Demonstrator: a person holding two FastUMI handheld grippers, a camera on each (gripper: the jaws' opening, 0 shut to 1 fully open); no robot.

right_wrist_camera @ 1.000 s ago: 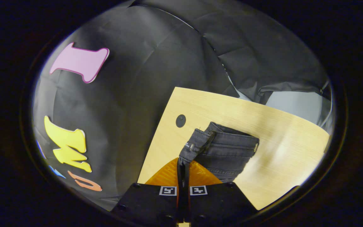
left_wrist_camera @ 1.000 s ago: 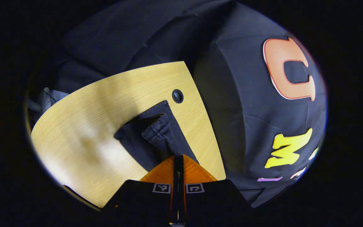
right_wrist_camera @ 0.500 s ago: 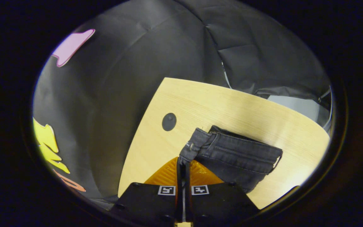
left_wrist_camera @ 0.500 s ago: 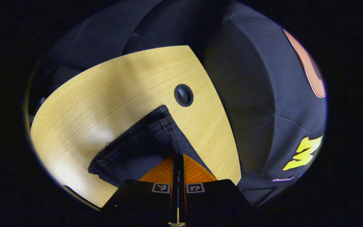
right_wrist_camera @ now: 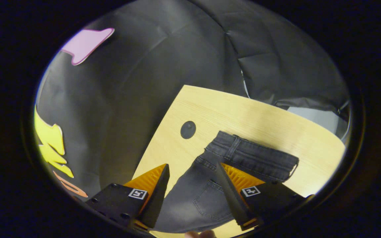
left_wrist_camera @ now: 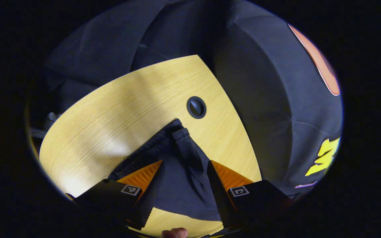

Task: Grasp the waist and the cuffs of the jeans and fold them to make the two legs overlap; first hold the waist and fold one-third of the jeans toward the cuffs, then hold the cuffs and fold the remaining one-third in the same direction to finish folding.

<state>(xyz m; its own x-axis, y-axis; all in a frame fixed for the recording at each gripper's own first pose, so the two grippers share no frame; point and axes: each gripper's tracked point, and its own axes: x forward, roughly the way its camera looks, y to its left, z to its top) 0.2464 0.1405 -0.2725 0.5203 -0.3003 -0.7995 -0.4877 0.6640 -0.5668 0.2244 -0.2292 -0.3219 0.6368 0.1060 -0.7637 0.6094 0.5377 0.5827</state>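
Note:
Dark jeans lie flat on a light wooden table. In the left gripper view the cuffs (left_wrist_camera: 177, 130) lie stacked, one leg on the other, and the leg cloth runs back between the orange fingers (left_wrist_camera: 141, 173). My left gripper (left_wrist_camera: 184, 165) stands open just above this cloth, holding nothing. In the right gripper view the waistband (right_wrist_camera: 253, 155) with its belt loops and a back pocket (right_wrist_camera: 210, 201) face up. My right gripper (right_wrist_camera: 192, 167) is open over the seat of the jeans, apart from the cloth.
A round cable hole (left_wrist_camera: 196, 107) sits in the table (left_wrist_camera: 111, 109) just beyond the cuffs, and the same hole (right_wrist_camera: 188, 129) lies beside the waistband. The table's far edge (right_wrist_camera: 164, 125) meets the black booth cloth. A fingertip (left_wrist_camera: 174, 232) shows at the bottom edge.
Both grippers have opened and let go of the jeans. The waist and cuffs, lifted a second ago, now lie flat on the table with the legs overlapped.

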